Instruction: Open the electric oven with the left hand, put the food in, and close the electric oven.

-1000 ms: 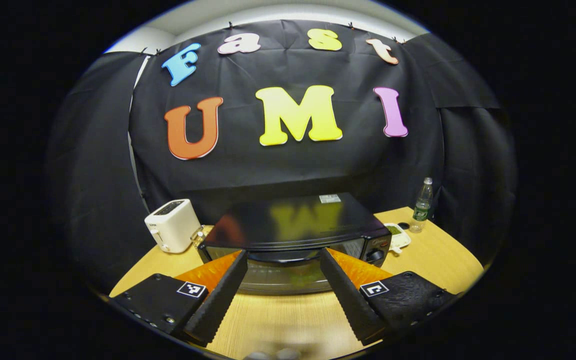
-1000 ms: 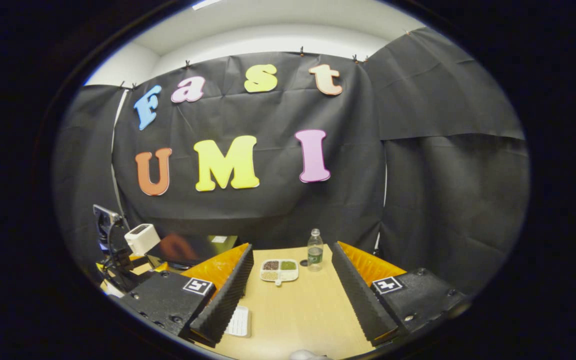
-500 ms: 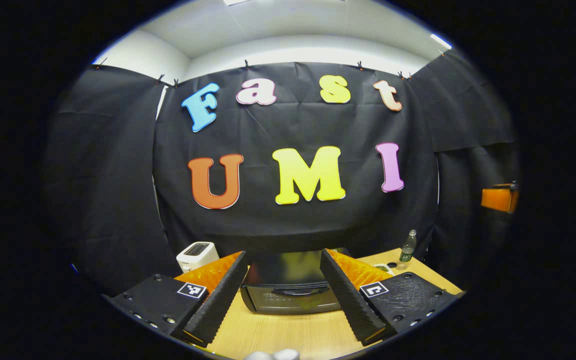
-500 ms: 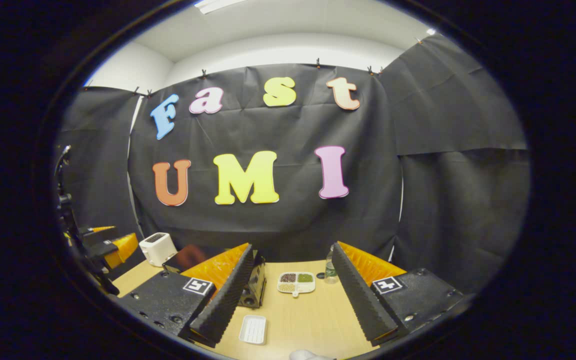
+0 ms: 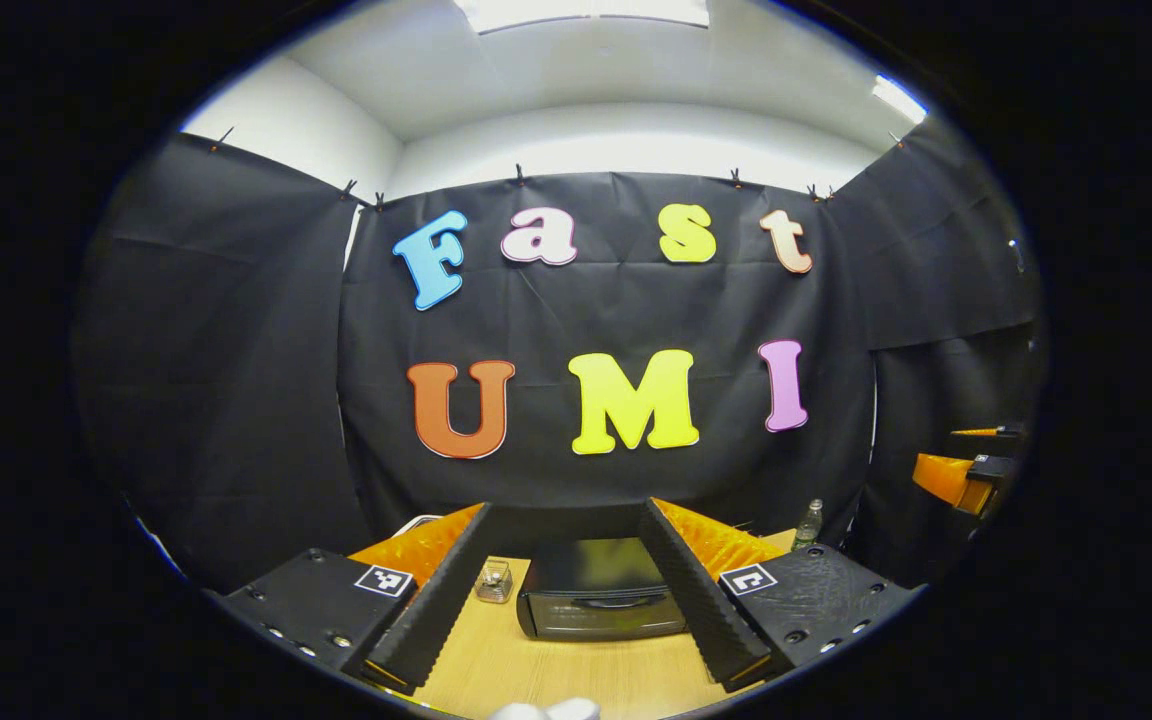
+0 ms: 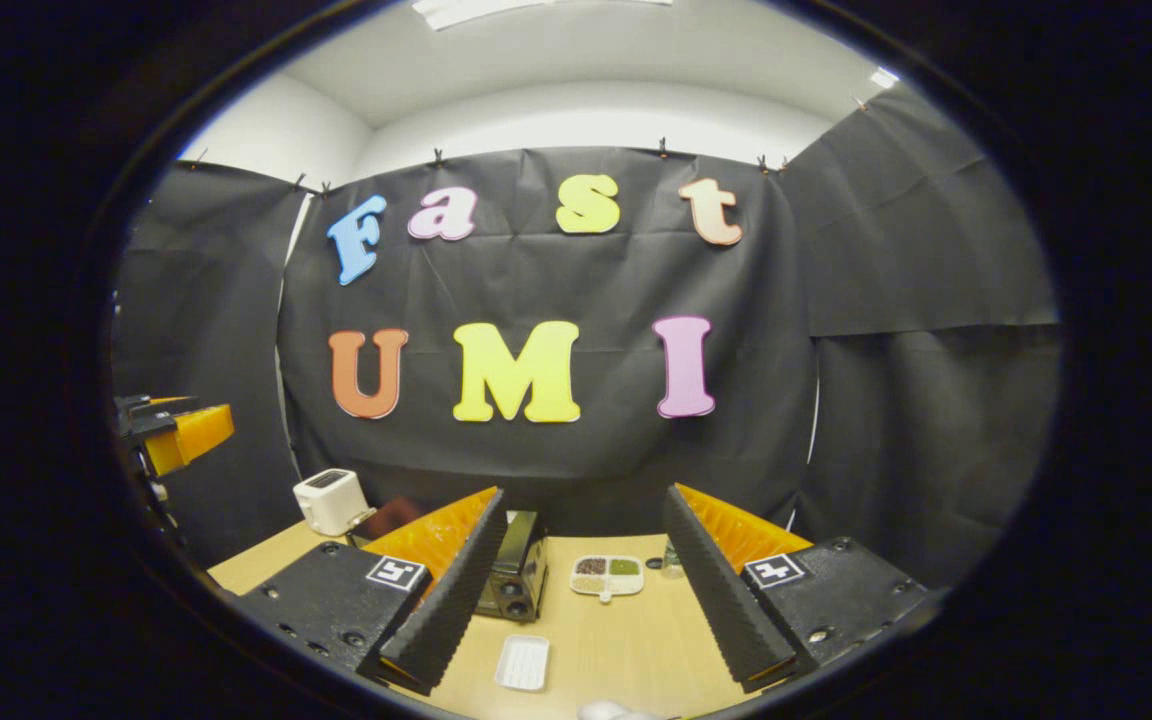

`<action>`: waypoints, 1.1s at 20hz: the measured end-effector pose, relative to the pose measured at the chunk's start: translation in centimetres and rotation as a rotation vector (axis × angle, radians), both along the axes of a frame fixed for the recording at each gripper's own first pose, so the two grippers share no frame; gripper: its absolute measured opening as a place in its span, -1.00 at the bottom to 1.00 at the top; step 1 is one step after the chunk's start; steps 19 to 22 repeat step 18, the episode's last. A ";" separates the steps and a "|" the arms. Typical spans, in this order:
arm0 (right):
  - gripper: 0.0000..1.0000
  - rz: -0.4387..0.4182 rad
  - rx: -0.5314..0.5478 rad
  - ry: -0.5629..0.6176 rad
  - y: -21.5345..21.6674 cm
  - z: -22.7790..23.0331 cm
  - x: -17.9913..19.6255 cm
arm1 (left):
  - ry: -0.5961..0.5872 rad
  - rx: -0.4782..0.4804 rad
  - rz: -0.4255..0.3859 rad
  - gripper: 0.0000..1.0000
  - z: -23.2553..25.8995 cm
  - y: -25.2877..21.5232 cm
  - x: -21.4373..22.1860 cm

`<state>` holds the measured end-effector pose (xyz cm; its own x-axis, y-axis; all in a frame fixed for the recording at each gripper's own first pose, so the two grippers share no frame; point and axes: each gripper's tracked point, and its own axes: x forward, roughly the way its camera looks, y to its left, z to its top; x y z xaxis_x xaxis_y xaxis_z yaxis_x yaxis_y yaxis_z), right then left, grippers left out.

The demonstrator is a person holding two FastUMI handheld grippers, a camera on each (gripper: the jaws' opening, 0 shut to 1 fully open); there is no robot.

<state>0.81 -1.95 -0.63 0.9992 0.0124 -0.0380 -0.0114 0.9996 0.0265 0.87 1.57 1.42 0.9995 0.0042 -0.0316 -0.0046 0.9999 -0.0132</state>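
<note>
Black oven (image 5: 599, 600) sits shut mid-desk (image 5: 496, 665), well ahead of your wide-open, empty left claw (image 5: 564, 585): bring it level to the door's top handle, right claw (image 6: 581, 580) parked open.

oven (image 5: 600, 600) on table (image 5: 496, 665), toaster (image 6: 330, 501) apparently behind-left

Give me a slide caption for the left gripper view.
Open left gripper faces the closed oven on the wooden table.
</note>
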 end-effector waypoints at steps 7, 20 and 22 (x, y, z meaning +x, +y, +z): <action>0.90 -0.016 0.000 -0.007 0.4 0.6 -1.2 | -0.002 -0.001 -0.013 0.92 0.5 0.3 -1.5; 1.00 -0.032 -0.004 -0.017 0.2 1.5 -1.8 | -0.004 -0.006 -0.012 0.92 1.0 0.6 -2.3; 1.00 -0.032 -0.004 -0.017 0.2 1.5 -1.8 | -0.004 -0.006 -0.012 0.92 1.0 0.6 -2.3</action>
